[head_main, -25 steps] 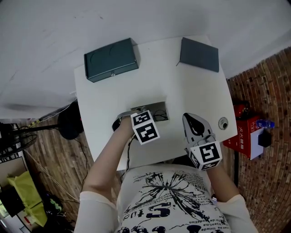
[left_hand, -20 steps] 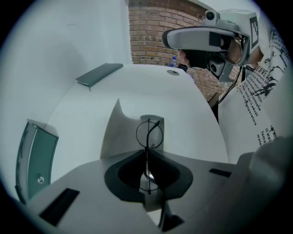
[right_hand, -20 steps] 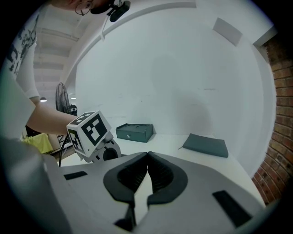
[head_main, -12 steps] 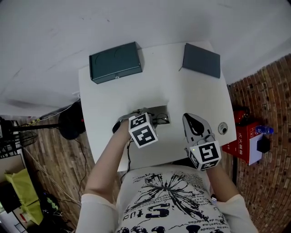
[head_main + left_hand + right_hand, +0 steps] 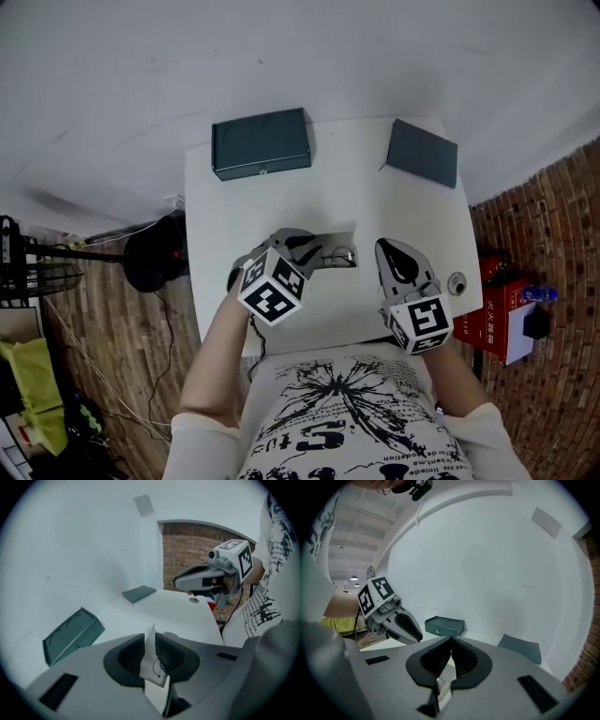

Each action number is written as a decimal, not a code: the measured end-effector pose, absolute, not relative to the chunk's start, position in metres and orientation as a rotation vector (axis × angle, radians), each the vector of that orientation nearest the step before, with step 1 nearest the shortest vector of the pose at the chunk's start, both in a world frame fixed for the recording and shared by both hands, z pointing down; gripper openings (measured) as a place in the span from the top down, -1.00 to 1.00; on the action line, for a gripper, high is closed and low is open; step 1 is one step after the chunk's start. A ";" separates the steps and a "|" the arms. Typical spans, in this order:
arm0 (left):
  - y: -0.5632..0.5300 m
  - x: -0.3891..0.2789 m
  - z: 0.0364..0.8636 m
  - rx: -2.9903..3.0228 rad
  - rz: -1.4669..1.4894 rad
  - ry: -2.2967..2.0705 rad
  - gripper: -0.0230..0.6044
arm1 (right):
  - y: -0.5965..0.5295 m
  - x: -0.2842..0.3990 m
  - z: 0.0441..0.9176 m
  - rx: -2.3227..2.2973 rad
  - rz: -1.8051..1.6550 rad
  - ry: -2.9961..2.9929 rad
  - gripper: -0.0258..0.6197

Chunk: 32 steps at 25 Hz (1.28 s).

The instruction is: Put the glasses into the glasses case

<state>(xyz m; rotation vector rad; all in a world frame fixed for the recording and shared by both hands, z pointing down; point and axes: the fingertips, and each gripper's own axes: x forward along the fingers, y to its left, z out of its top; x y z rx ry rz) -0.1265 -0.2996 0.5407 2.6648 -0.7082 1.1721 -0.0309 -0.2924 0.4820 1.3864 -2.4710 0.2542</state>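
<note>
Thin wire glasses [image 5: 339, 254] lie on the white table [image 5: 356, 197] near its middle. Raised above them is my left gripper [image 5: 309, 248]. Its jaws are closing with a narrow gap and nothing between the pads. Through that gap the glasses [image 5: 157, 668] show on the table below my left gripper [image 5: 150, 637]. The dark green glasses case [image 5: 261, 143] stands at the far left corner, also seen as the case [image 5: 70, 634] and the case [image 5: 444, 625]. My right gripper [image 5: 382, 246] hovers right of the glasses, shut and empty; my right gripper [image 5: 451, 641] shows its pads meeting.
A flat dark grey piece [image 5: 423, 152] lies at the far right corner. A small round fitting [image 5: 457, 281] sits by the table's right edge. A red box [image 5: 497, 305] stands on the brick floor to the right, a black stand [image 5: 155, 253] to the left.
My left gripper lifted off the table and rolled, leaving the glasses lying there. Its marker cube moved toward me. My right gripper rose a little.
</note>
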 end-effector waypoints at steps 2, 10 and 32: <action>-0.303 -0.134 0.515 2.706 1.029 -0.835 0.74 | -0.291 -0.039 0.473 1.364 0.240 -2.498 0.88; -0.292 -0.184 0.423 2.760 0.590 -1.300 0.88 | -0.281 -0.063 0.433 1.308 0.130 -2.584 0.88; -0.218 -0.257 0.358 2.716 0.115 -1.650 0.88 | -0.238 -0.081 0.378 1.297 -0.062 -2.748 0.88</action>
